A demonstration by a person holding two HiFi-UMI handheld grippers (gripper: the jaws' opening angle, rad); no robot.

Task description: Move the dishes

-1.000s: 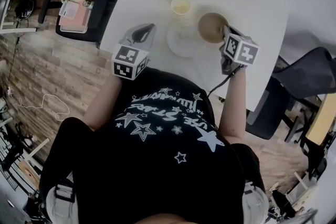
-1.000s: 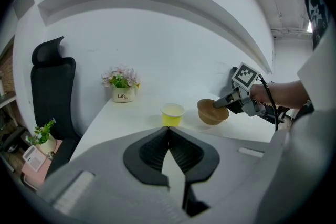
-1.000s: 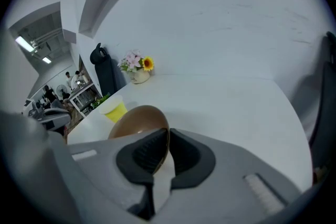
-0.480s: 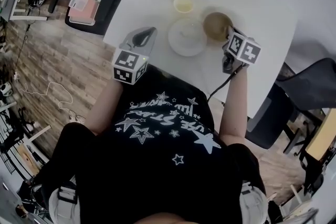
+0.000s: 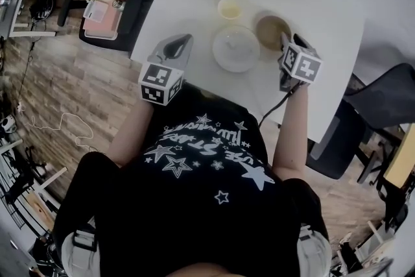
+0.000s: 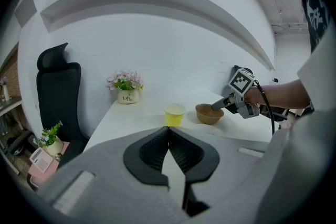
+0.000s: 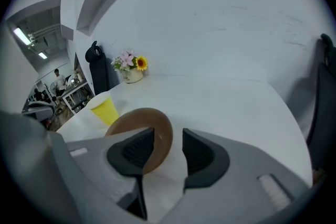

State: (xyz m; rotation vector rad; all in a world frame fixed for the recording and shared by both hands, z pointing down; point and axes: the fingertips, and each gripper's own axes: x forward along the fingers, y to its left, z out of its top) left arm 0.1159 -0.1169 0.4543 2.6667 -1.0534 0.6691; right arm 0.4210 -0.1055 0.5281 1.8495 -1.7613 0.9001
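A brown bowl (image 5: pixel 271 32) stands on the white table (image 5: pixel 324 3), with a white plate (image 5: pixel 236 48) to its left and a yellow cup (image 5: pixel 228 8) behind the plate. My right gripper (image 5: pixel 283 43) is at the bowl's near right rim. In the right gripper view the bowl (image 7: pixel 142 134) has its rim in the gap between the jaws, which stand apart, open (image 7: pixel 168 150). My left gripper (image 5: pixel 179 45) hovers over the table's near left corner, shut and empty (image 6: pixel 168 129). From there I see the cup (image 6: pixel 174 114) and bowl (image 6: pixel 209 114).
A small flower pot (image 6: pixel 126 87) stands at the table's far side, also seen as the pot (image 7: pixel 131 70). A black office chair (image 6: pixel 58 92) is left of the table, another chair (image 5: pixel 379 97) at its right. A pink tray with a plant (image 5: pixel 104 0) is on a low stand.
The head view has shifted slightly. Both grippers and the dishes keep about the same places; the right gripper stays at the bowl's rim.
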